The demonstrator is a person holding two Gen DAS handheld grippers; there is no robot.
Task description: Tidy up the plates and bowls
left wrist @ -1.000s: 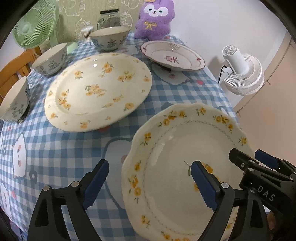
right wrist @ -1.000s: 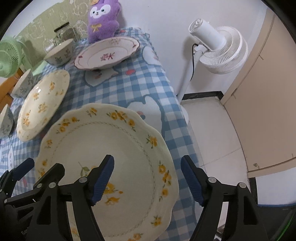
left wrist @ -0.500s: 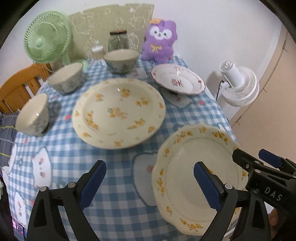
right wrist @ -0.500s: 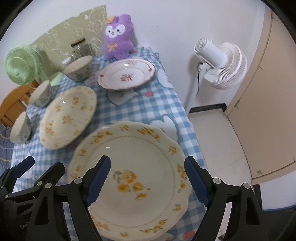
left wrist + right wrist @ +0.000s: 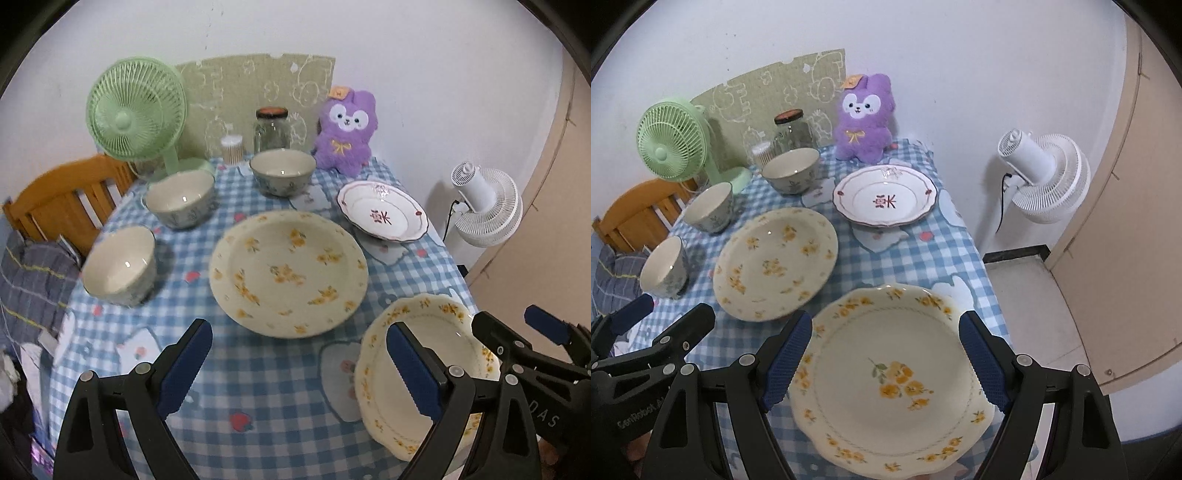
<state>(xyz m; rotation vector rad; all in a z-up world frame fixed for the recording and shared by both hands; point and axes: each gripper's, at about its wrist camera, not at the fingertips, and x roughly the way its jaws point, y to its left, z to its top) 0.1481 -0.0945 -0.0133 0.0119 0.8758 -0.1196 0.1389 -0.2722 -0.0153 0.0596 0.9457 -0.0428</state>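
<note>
A scalloped yellow-flower plate (image 5: 890, 376) lies at the table's near right corner; it also shows in the left wrist view (image 5: 428, 369). A round yellow-flower plate (image 5: 288, 273) (image 5: 775, 262) lies mid-table. A white plate with red pattern (image 5: 382, 216) (image 5: 886, 201) sits far right. Three floral bowls stand along the left: near (image 5: 120, 266), middle (image 5: 181, 199), far (image 5: 282, 171). My left gripper (image 5: 297, 369) is open and empty above the near table. My right gripper (image 5: 886, 362) is open and empty, its jaws either side of the scalloped plate, above it.
A green fan (image 5: 136, 110), a glass jar (image 5: 271, 129), a toothpick holder (image 5: 232, 148) and a purple plush (image 5: 345, 133) line the back. A wooden chair (image 5: 59, 199) stands left. A white floor fan (image 5: 1041, 177) stands right, off the table edge.
Both grippers have pulled back and risen, so the whole table is in view. The plates and bowls have not moved. Both stay open.
</note>
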